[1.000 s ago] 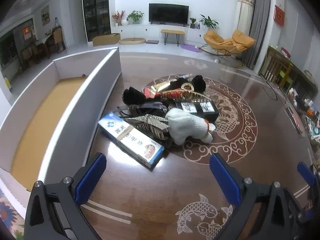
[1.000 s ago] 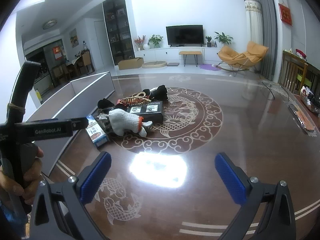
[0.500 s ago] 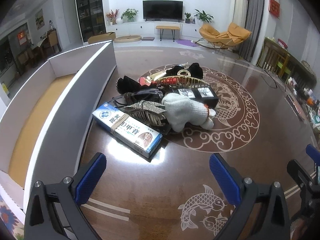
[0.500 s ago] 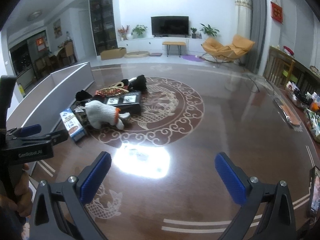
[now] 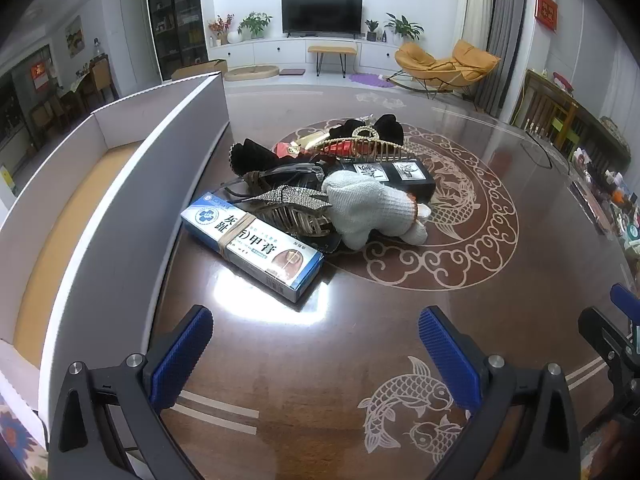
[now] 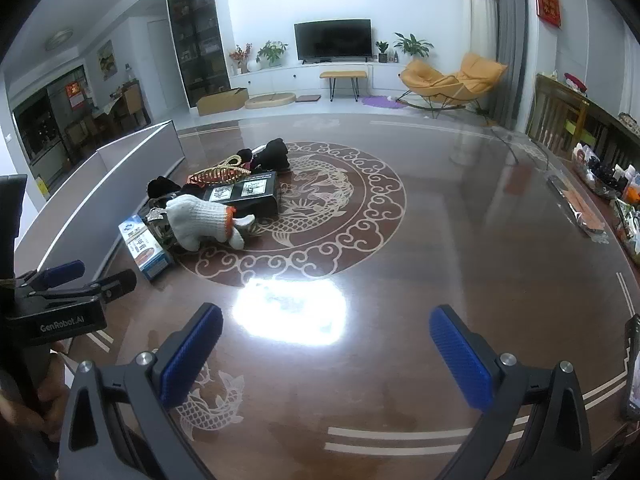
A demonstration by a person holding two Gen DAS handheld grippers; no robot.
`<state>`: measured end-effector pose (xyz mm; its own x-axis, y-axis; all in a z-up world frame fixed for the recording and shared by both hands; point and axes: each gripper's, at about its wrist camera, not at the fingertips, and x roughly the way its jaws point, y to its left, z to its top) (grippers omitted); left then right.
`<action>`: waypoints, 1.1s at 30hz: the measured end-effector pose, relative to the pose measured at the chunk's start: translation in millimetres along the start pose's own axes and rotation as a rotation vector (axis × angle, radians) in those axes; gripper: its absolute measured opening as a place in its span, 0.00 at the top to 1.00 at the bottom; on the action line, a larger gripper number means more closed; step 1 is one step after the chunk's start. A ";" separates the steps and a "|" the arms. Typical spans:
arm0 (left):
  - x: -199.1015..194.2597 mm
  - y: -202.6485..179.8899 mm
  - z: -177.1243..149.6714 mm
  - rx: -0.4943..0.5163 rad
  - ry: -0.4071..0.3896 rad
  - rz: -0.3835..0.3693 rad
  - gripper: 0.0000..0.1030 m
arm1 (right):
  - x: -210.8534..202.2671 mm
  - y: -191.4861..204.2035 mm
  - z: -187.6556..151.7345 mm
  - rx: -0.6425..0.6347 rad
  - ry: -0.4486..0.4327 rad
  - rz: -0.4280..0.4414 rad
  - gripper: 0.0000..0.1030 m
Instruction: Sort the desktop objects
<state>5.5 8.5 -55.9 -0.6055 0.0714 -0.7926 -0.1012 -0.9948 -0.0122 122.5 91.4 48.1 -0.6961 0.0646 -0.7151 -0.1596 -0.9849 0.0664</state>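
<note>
Both claws stand wide apart and hold nothing: the left claw [image 5: 316, 352] hovers low over the bench [image 5: 360, 340], pointed at the pile of things, and the right claw [image 6: 326, 354] hangs over bare wood further to the right, well clear of the pile. A hand [image 6: 24, 404] grips the left tool's handle at the edge of the right view.

Nothing seems sorted yet. The pile sits near the middle of the bench, just beside the long white tray [image 5: 100, 208], whose tan floor looks bare where it shows. Nearest the left claw lies the blue-and-white carton [image 5: 252, 242], flat, banded with a rubber band. It is probably light and stiff; a pinch across its narrow width near the free end should hold, though the glossy card could slip. Against it rests the rhinestone hair clip [image 5: 288, 204], hard and springy, best taken at its spine. The white knit glove [image 5: 372, 208] is soft and will bunch, so a pinch mid-body suits it. Behind are the black box [image 5: 396, 174], a toothed comb clip [image 5: 368, 146] and dark fabric pieces [image 5: 248, 156].
</note>
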 end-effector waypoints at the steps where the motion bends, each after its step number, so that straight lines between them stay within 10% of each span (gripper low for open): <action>1: 0.2 0.6 -0.6 -0.001 0.000 -0.002 0.00 | -0.1 0.7 0.1 -0.001 0.001 0.001 0.00; 33: 8.6 0.1 -6.1 0.012 0.030 -0.021 0.00 | 5.3 4.8 -0.4 -0.017 0.019 -0.007 0.00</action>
<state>5.1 8.6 -66.4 -0.5790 0.0898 -0.8104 -0.1235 -0.9921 -0.0218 118.3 87.0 44.3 -0.6814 0.0687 -0.7287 -0.1525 -0.9871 0.0496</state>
